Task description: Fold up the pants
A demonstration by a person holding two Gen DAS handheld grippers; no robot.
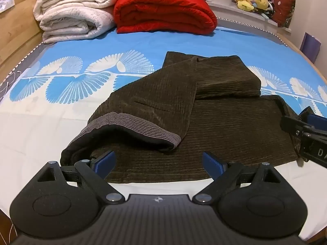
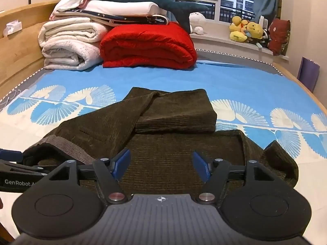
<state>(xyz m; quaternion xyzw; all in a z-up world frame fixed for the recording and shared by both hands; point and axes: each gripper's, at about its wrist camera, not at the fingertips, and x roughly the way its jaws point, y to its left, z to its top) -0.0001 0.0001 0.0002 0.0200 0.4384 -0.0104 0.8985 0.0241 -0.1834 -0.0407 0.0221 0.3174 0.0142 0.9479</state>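
We see the brown corduroy pants [image 1: 214, 126] half-folded on the bed [image 1: 143, 40], lying crosswise just ahead of both grippers, the left gripper [image 1: 158, 163] nearest the ribbed waistband [image 1: 130, 120], the right gripper [image 2: 160, 164] over the folded leg panel, both jaws apart and empty.

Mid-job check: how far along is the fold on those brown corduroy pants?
Done: the brown corduroy pants lie on the blue patterned bedsheet, partly folded, with one folded section stacked at the far end and the grey ribbed waistband draped across the near part. In hand: nothing; the left gripper and right gripper hover open over the near edge. Left: squaring the skewed waistband part and probably a final fold.
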